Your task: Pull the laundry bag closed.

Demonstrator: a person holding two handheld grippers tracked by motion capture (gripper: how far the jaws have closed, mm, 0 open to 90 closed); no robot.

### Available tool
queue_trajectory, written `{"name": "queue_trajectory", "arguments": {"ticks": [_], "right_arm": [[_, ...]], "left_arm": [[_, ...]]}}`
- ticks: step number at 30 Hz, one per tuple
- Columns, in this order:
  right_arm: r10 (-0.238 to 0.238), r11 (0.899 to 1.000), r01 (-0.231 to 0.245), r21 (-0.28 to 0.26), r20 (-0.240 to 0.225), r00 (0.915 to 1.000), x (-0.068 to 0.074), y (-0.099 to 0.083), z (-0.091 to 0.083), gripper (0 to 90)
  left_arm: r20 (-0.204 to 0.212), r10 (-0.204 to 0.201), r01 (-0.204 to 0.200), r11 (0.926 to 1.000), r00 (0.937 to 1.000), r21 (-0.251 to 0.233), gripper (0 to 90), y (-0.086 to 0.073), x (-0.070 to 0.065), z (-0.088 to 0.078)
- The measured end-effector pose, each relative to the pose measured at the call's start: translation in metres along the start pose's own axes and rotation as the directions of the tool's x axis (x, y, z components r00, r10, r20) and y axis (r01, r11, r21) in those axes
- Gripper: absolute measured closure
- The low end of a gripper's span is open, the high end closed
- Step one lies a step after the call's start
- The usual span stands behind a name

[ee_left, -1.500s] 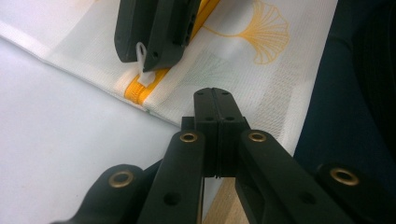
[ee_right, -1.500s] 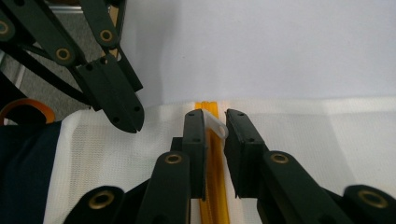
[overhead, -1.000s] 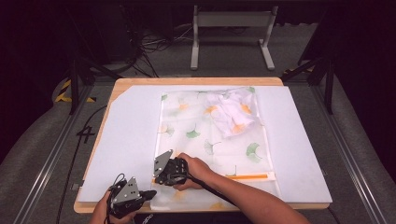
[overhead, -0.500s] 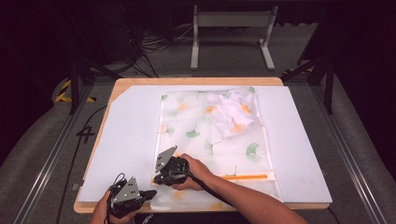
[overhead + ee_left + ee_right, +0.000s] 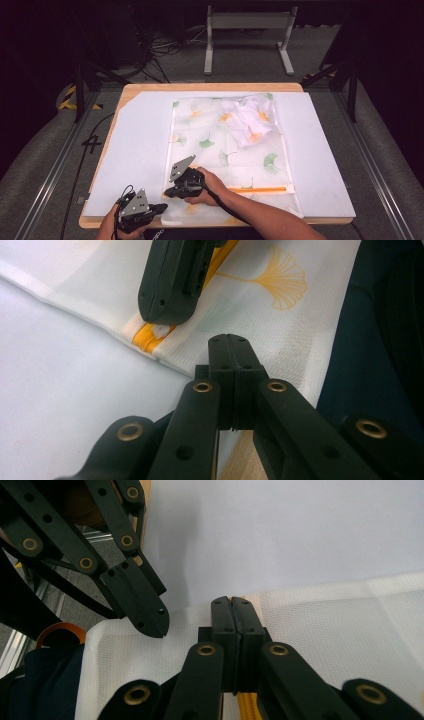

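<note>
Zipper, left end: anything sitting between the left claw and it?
Nothing visible lies between them. In the left gripper view, the left claw rests closed on the mesh laundry bag, beside the orange zipper. The right claw is already at that zipper end, so it crowds the spot.

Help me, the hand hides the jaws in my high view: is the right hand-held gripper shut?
Observer: Yes. In the right gripper view the right hand-held gripper has its jaws pressed together, with the orange zipper running under them.
Operator: Where on the zipper is it?
Observer: At the very end. The left gripper view shows its tip on a white bit there, near the mesh bag's corner. Whether it pinches that bit, I cannot tell.
Operator: And the left one?
Observer: The left hand-held gripper is shut too, with its tips over the bag's edge.
</note>
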State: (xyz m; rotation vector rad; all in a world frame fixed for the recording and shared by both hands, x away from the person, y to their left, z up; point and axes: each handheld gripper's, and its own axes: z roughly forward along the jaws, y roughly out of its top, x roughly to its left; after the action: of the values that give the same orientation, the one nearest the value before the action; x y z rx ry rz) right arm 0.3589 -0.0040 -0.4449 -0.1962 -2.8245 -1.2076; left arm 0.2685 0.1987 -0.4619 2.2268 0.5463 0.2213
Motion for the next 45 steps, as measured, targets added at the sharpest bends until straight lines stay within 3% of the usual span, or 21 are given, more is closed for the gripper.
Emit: {"name": "queue_trajectory", "arguments": {"ticks": [5,7,9,12,19,21,25,31,37,39,40,45], "right_arm": [[-0.006,1.0,0.006,-0.013,0.006,1.0,0.002,0.0,-0.006,89.9],[-0.011,1.0,0.011,-0.009,0.011,0.9999,0.004,-0.001,-0.005,89.9],[-0.01,1.0,0.01,-0.006,0.011,0.9999,0.004,-0.002,-0.005,89.9],[-0.003,1.0,0.003,-0.009,0.007,1.0,0.003,-0.002,-0.004,90.0],[-0.003,1.0,0.003,-0.001,0.002,1.0,0.003,-0.004,-0.007,90.0],[-0.009,1.0,0.009,0.004,0.007,0.9999,0.005,-0.006,-0.009,90.0],[-0.015,1.0,0.015,0.007,0.014,0.9998,0.007,-0.007,-0.011,90.0],[-0.031,0.999,0.03,0.019,0.032,0.999,0.01,-0.008,-0.012,90.0],[-0.031,0.999,0.03,0.018,0.04,0.9987,0.009,-0.006,-0.011,90.0],[-0.025,1.0,0.024,0.014,0.042,0.9988,0.008,-0.005,-0.011,90.0],[-0.025,1.0,0.025,0.013,0.043,0.9988,0.007,-0.005,-0.012,90.0],[-0.019,1.0,0.018,0.012,0.037,0.9991,0.008,-0.006,-0.011,90.0]], "left_arm": [[-0.004,-0.014,0.014,0.9998,0.9999,0.012,90.0,0.002,-0.001,0.0],[-0.055,-0.01,0.012,0.9995,0.9984,0.031,87.7,0.006,-0.005,0.001],[-0.091,0.024,-0.02,0.9986,0.9955,0.05,86.3,0.011,-0.009,0.003],[-0.135,0.048,-0.041,0.9975,0.9897,0.058,87.7,0.016,-0.004,0.007],[-0.096,0.028,-0.024,0.9988,0.995,0.043,90.0,0.013,0.006,0.008],[-0.099,0.0,0.004,0.999,0.9951,0.044,90.0,0.014,0.006,0.009],[-0.116,0.0,0.006,0.9987,0.9932,0.051,90.0,0.014,0.003,0.009],[-0.105,-0.03,0.035,0.9986,0.994,0.04,90.0,0.013,0.005,0.009],[-0.116,-0.022,0.024,0.9997,0.993,0.009,90.0,0.015,0.007,0.005],[-0.132,-0.018,0.02,0.9996,0.9912,0.018,90.0,0.014,0.007,0.006],[-0.117,-0.022,0.024,0.9995,0.9929,0.022,90.0,0.014,0.008,0.007],[-0.126,-0.024,0.03,0.9988,0.9918,0.04,90.0,0.014,0.007,0.008]]}}
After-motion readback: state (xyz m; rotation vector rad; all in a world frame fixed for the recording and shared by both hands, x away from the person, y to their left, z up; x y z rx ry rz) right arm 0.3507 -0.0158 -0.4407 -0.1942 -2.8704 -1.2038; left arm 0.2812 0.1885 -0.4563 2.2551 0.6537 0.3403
